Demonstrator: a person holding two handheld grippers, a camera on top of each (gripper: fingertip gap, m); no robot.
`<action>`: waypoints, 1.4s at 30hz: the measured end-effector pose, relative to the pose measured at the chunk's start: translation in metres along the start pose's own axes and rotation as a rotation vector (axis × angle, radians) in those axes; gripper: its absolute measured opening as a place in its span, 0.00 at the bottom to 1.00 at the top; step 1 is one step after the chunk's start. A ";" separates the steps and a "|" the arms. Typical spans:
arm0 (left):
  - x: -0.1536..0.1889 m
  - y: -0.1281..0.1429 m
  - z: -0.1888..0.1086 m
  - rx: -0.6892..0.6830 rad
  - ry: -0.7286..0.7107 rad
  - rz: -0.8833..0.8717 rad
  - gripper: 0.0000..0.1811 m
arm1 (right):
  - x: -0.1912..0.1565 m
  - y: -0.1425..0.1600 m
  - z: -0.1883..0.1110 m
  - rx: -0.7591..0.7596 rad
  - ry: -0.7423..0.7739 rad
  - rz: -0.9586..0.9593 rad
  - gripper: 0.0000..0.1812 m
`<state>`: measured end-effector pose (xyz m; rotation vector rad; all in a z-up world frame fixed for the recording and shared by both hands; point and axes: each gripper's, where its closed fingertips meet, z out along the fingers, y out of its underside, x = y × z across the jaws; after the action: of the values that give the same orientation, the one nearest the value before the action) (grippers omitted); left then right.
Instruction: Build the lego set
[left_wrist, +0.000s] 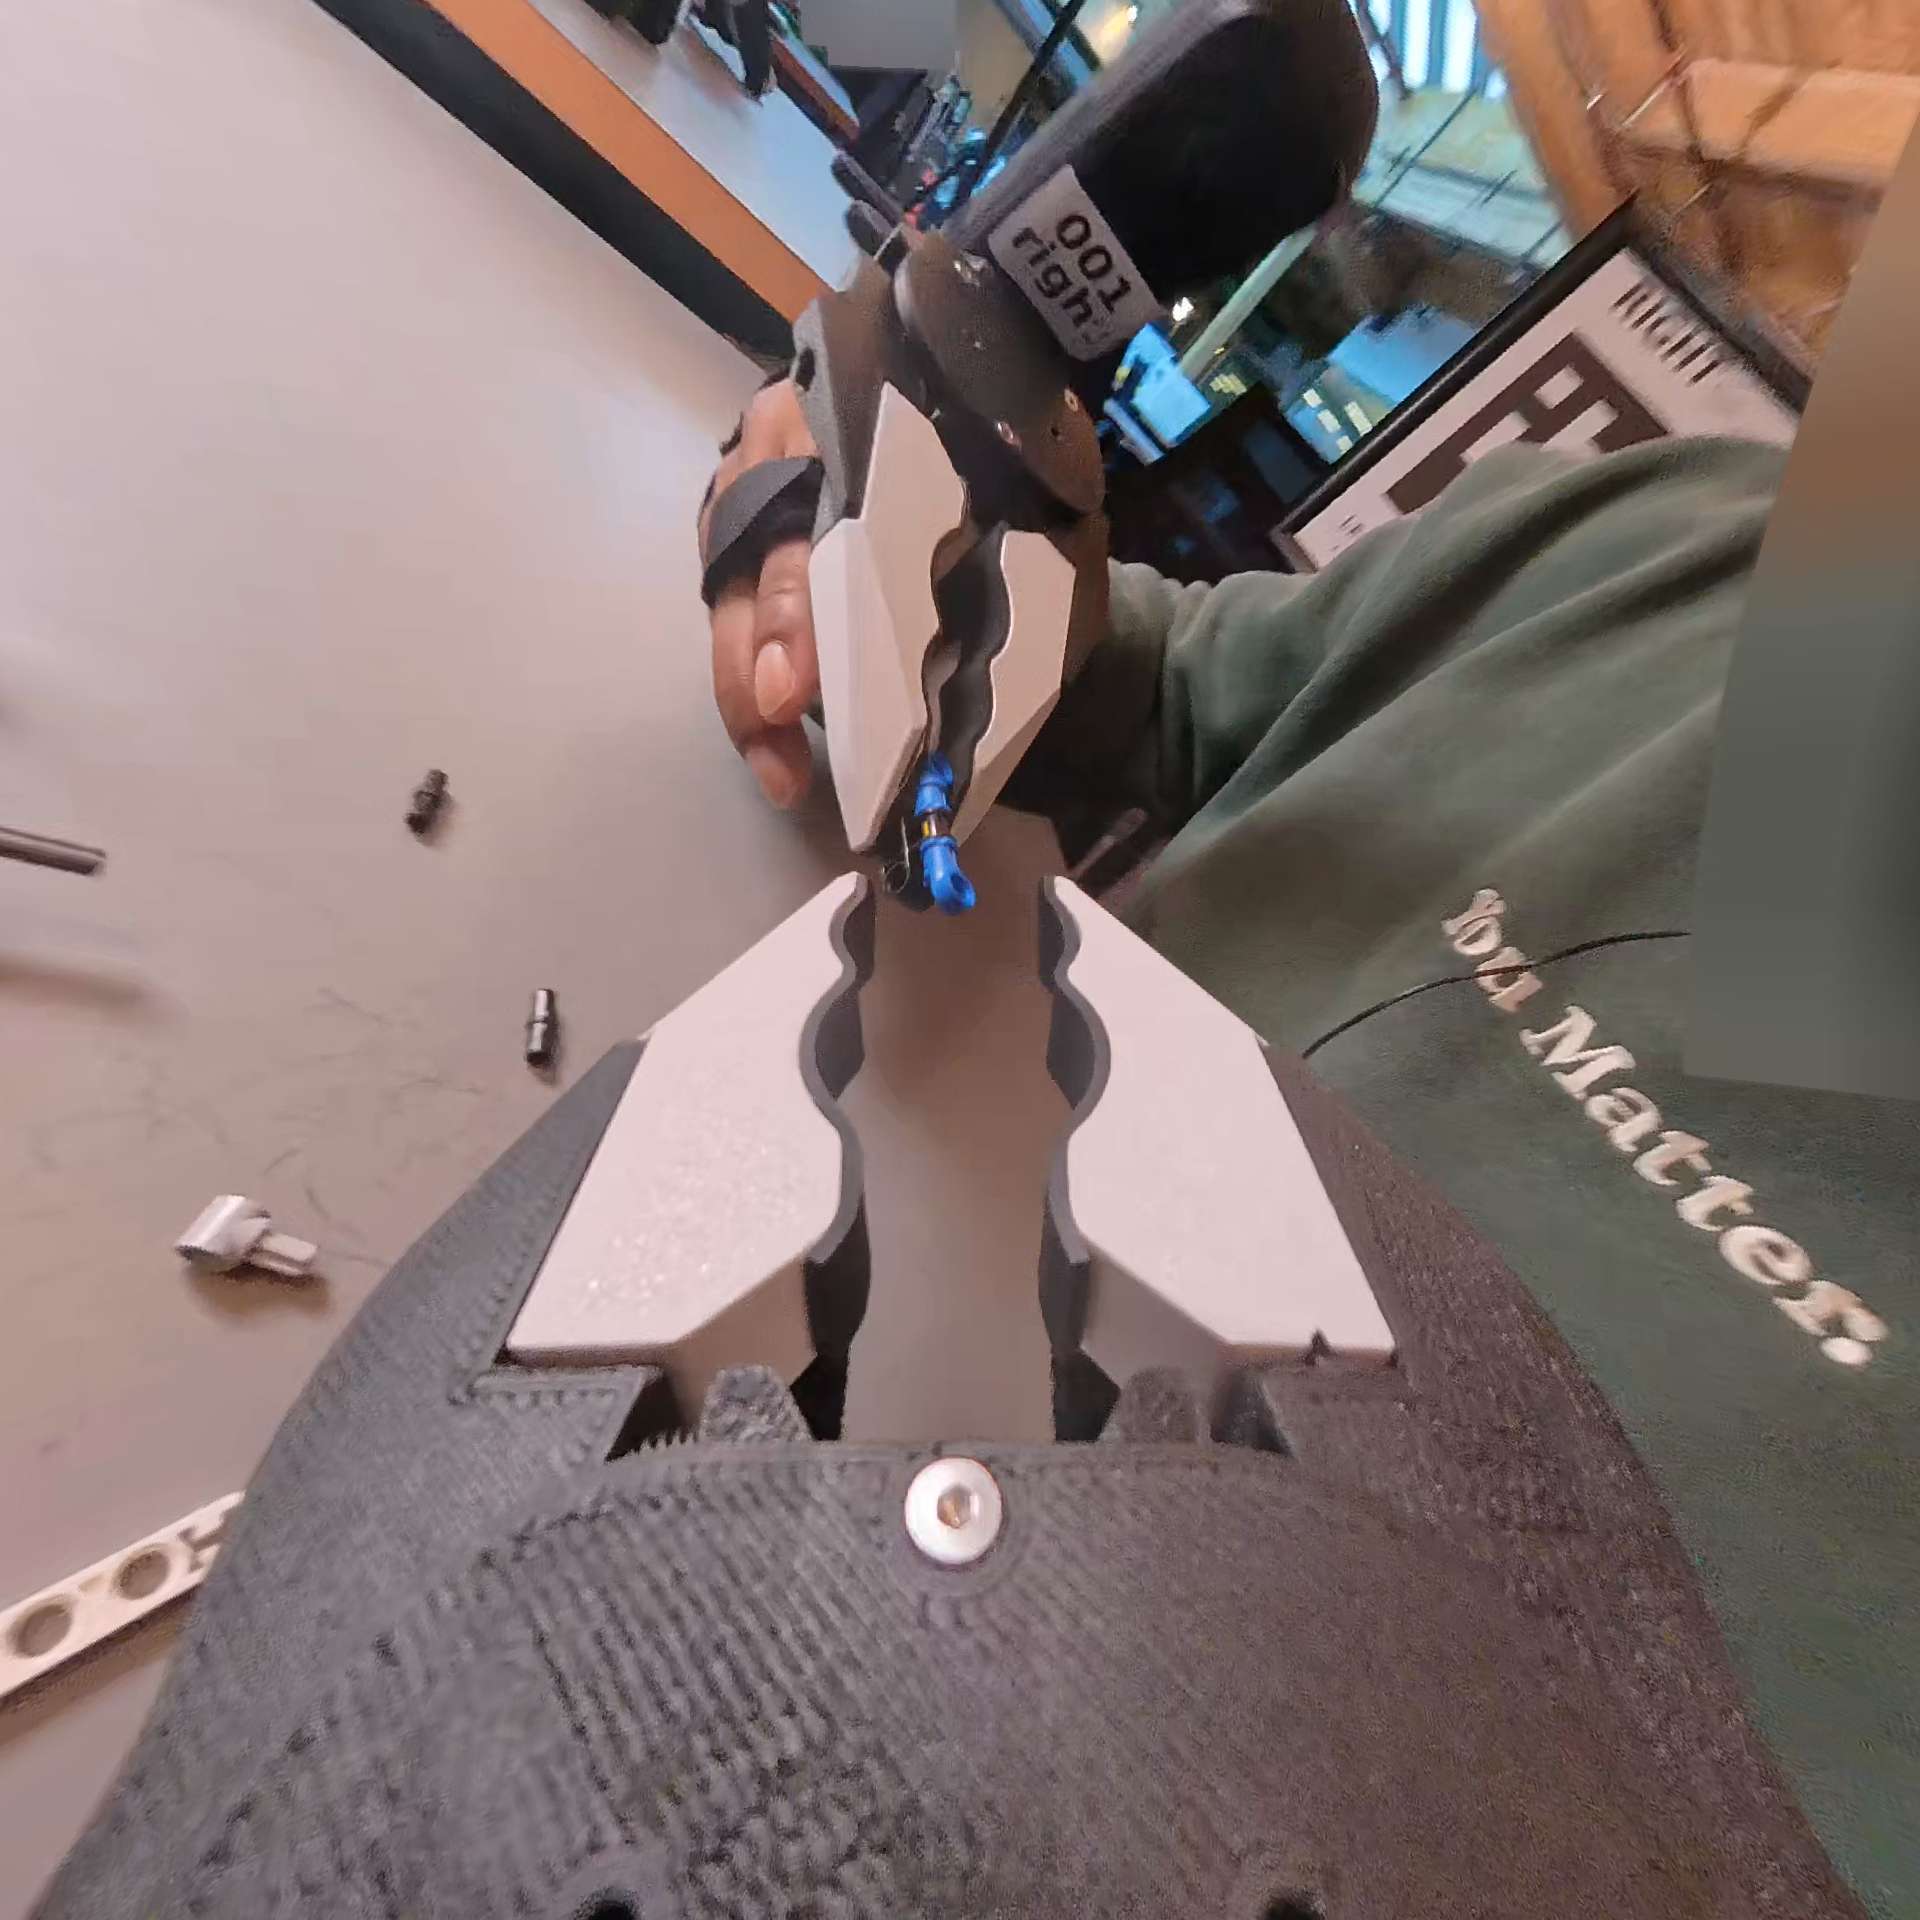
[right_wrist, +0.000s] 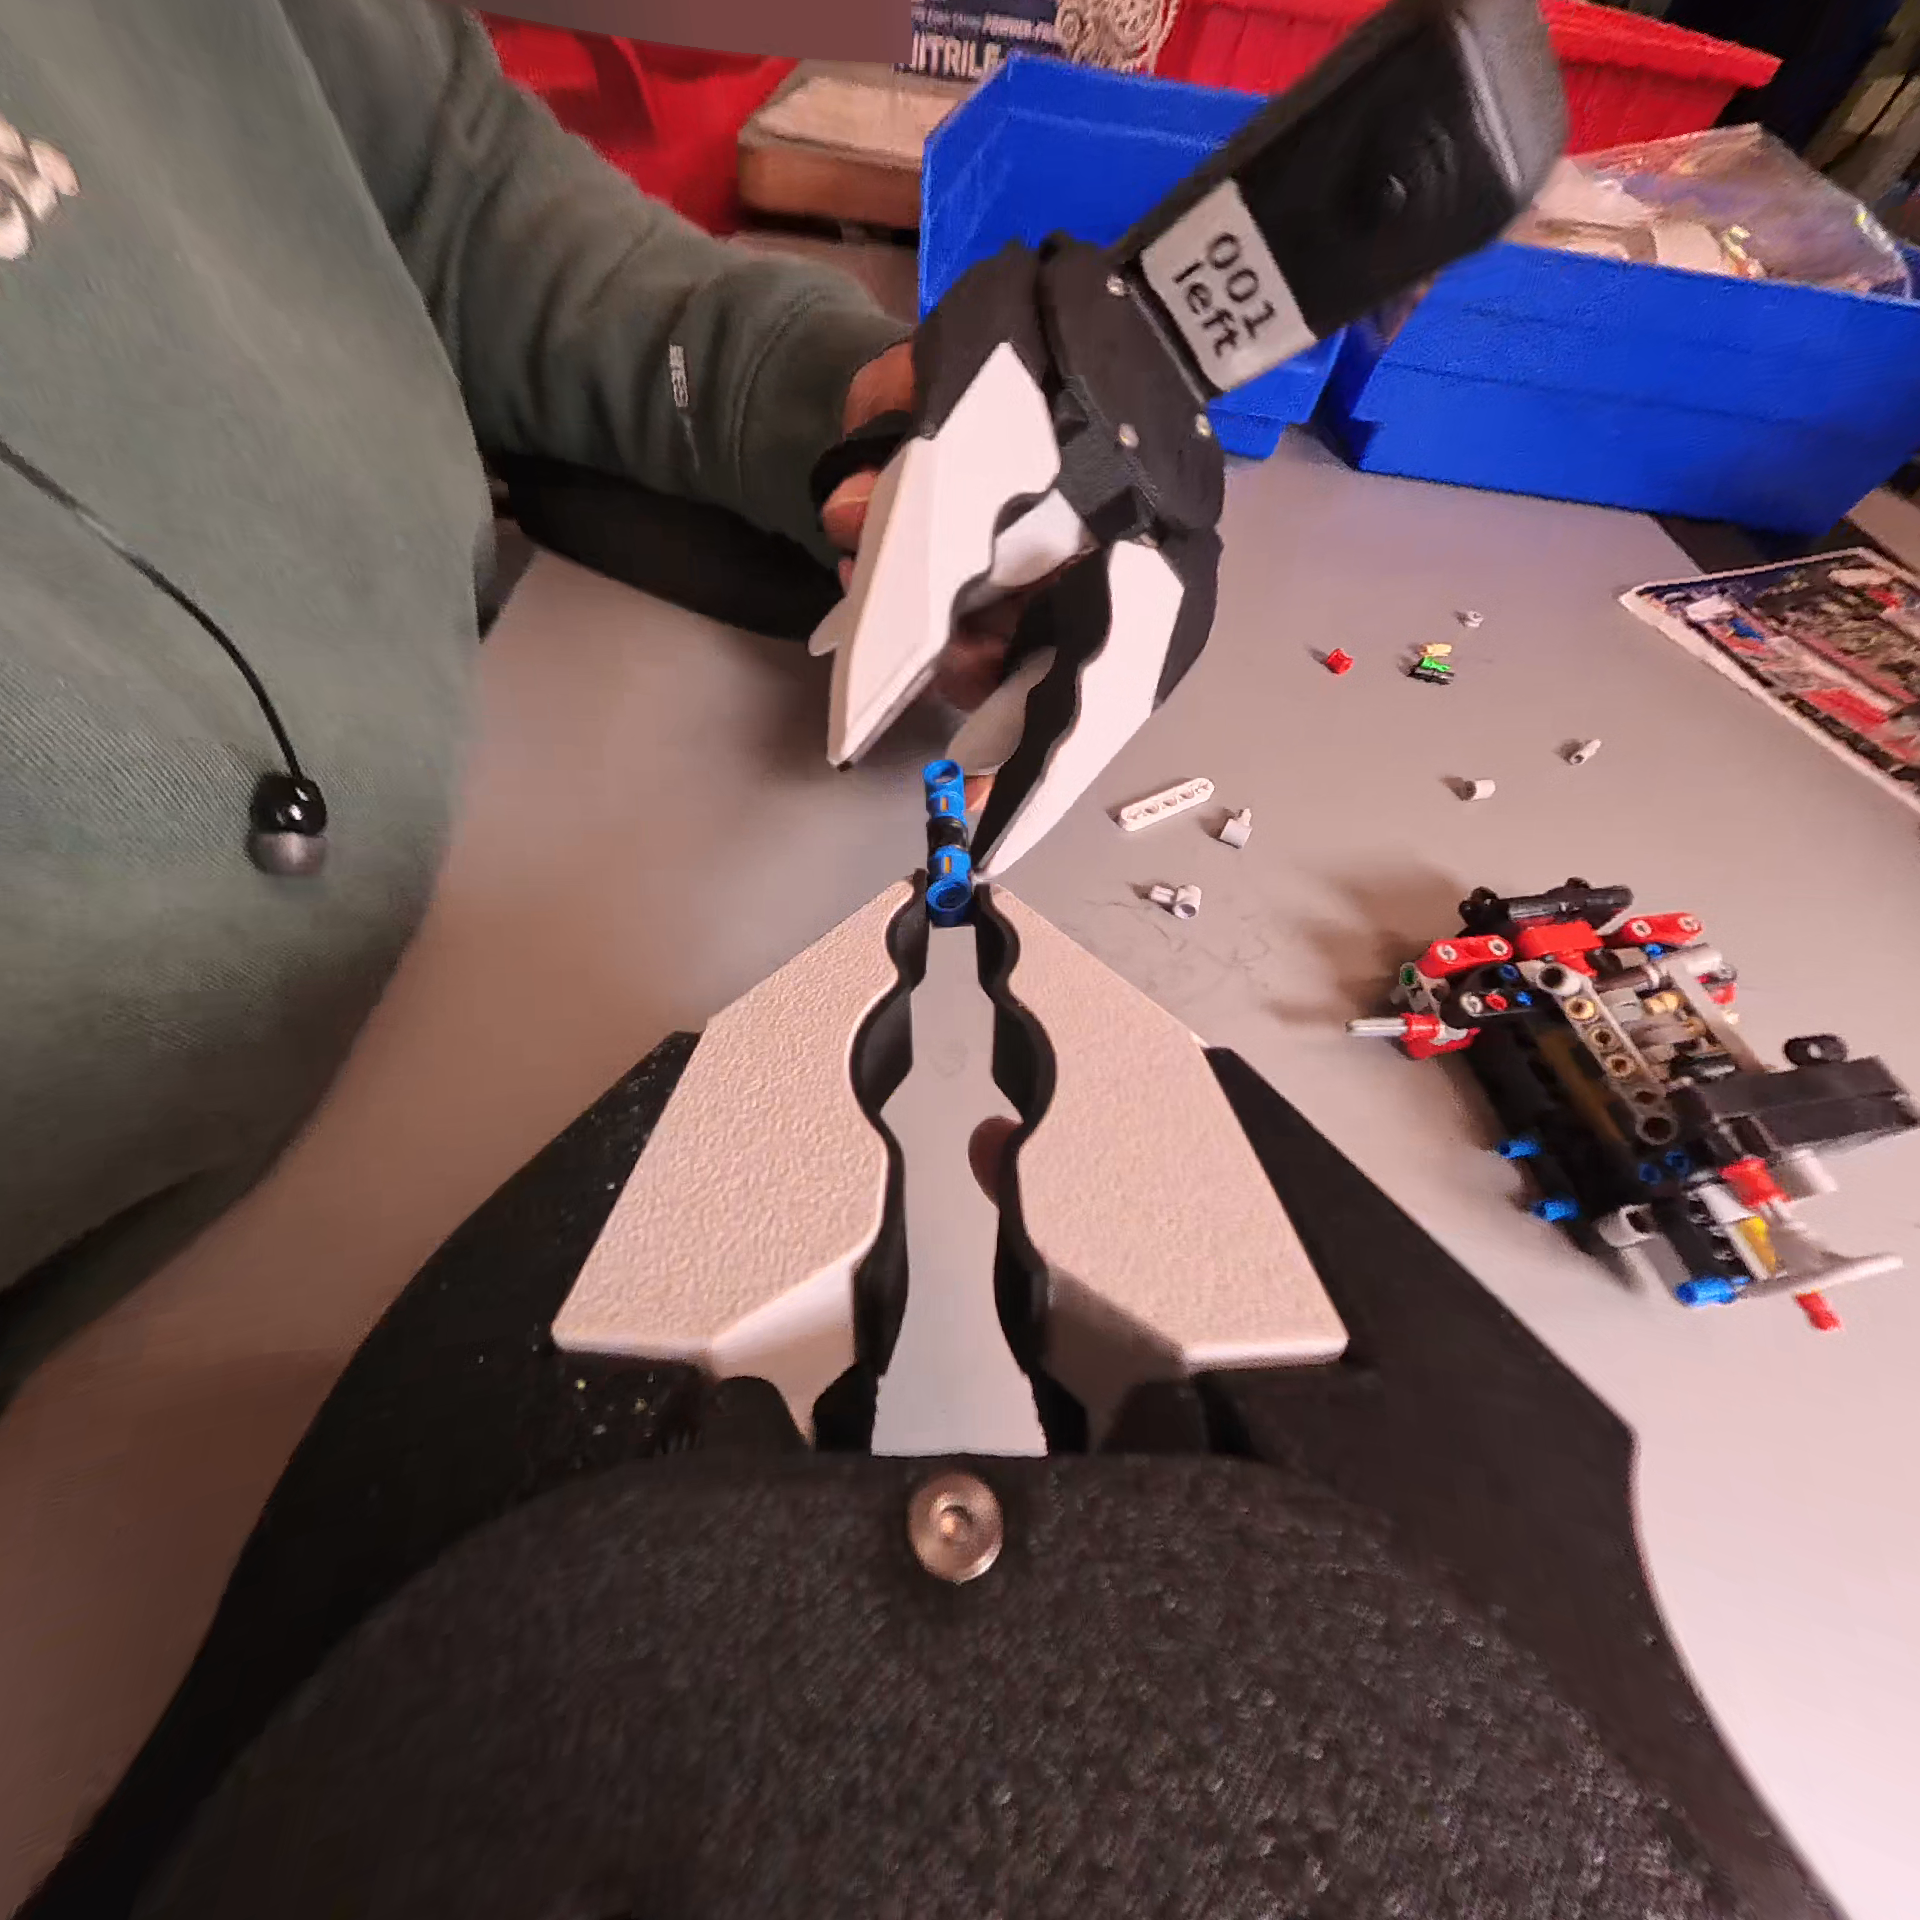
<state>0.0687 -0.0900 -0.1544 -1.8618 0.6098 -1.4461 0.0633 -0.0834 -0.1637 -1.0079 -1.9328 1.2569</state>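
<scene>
the right gripper (right_wrist: 951, 894) is pinching a small blue-and-black pin assembly (right_wrist: 945, 836) at its very fingertips, clamped on the lower blue connector so the rest of the piece is sticking out past the tips. its long axis is running straight on from the right gripper's fingers, pointing toward the left gripper (right_wrist: 914, 805), which is facing it nose to nose. the left gripper (left_wrist: 951, 894) is standing open with nothing in it, its jaws spread wider than the piece, and in the left wrist view the assembly (left_wrist: 940, 842) is sitting just beyond the gap between its tips, a little toward the left-hand finger (left_wrist: 717, 1132). so the free blue end is lying nearest the open left gripper, which probably needs to come forward along that same axis and close on it. both are held in the air above the grey table (right_wrist: 1351, 1507), while the part-built lego vehicle (right_wrist: 1621, 1081) is lying well apart, off to the right gripper's right, with loose grey connectors (right_wrist: 1174, 896) scattered between.
</scene>
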 end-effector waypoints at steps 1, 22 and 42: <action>-0.002 0.000 -0.001 -0.003 -0.035 0.049 0.16 | 0.002 -0.002 -0.001 0.017 -0.005 0.036 0.04; -0.016 -0.008 -0.004 0.006 -0.290 0.392 0.03 | 0.015 -0.012 -0.003 0.130 -0.022 0.260 0.06; -0.069 0.024 -0.019 -0.245 -0.542 0.403 0.10 | 0.016 0.067 0.016 -0.388 0.182 -0.516 0.04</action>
<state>0.0328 -0.0602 -0.2140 -2.0511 0.8464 -0.5918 0.0596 -0.0597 -0.2305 -0.6963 -2.1459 0.4994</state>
